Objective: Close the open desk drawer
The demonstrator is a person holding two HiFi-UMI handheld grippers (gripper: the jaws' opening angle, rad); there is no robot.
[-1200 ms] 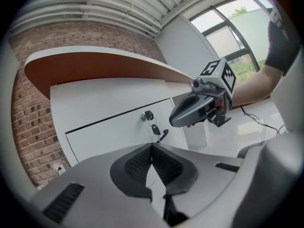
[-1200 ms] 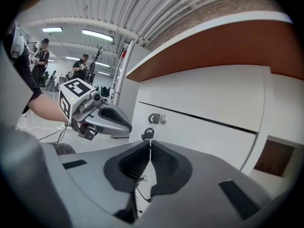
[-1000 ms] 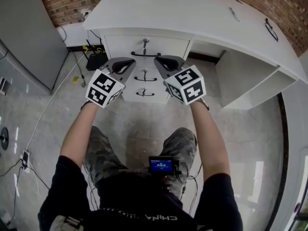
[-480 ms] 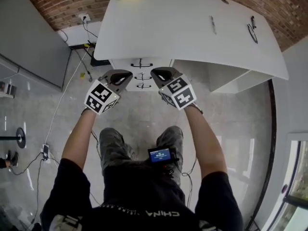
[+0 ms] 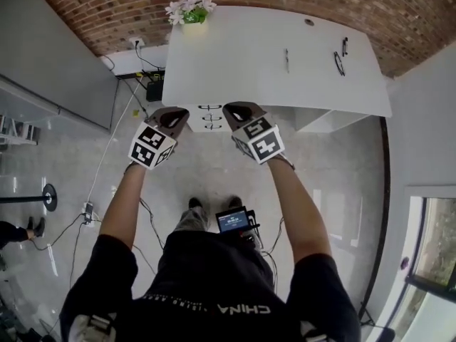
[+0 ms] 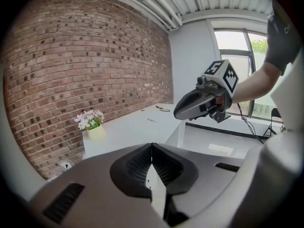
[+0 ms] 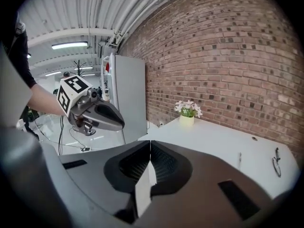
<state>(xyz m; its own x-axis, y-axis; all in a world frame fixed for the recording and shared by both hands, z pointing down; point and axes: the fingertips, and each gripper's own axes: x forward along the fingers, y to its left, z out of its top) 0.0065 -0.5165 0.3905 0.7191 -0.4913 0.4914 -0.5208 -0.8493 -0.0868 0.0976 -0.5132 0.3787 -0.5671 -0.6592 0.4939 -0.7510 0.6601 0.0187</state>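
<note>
A person stands back from a long white desk [image 5: 235, 55] set against a red brick wall [image 5: 107, 6], holding the grey left gripper [image 5: 174, 112] and grey right gripper [image 5: 239, 109] raised side by side, each with its jaws pressed together on nothing. The white drawer stack [image 5: 209, 117], with three dark handles running left to right, sits under the desk's near edge, ahead of and below the jaws and between the two grippers, neither clearly nearer. Any closing push would likely go straight away from the person, toward the wall. From the head view the fronts are too small to tell whether one stands out. The two gripper views look over the desktop and miss the drawers entirely, showing instead a pale pot of white flowers [image 7: 186, 113] and the opposite gripper.
</note>
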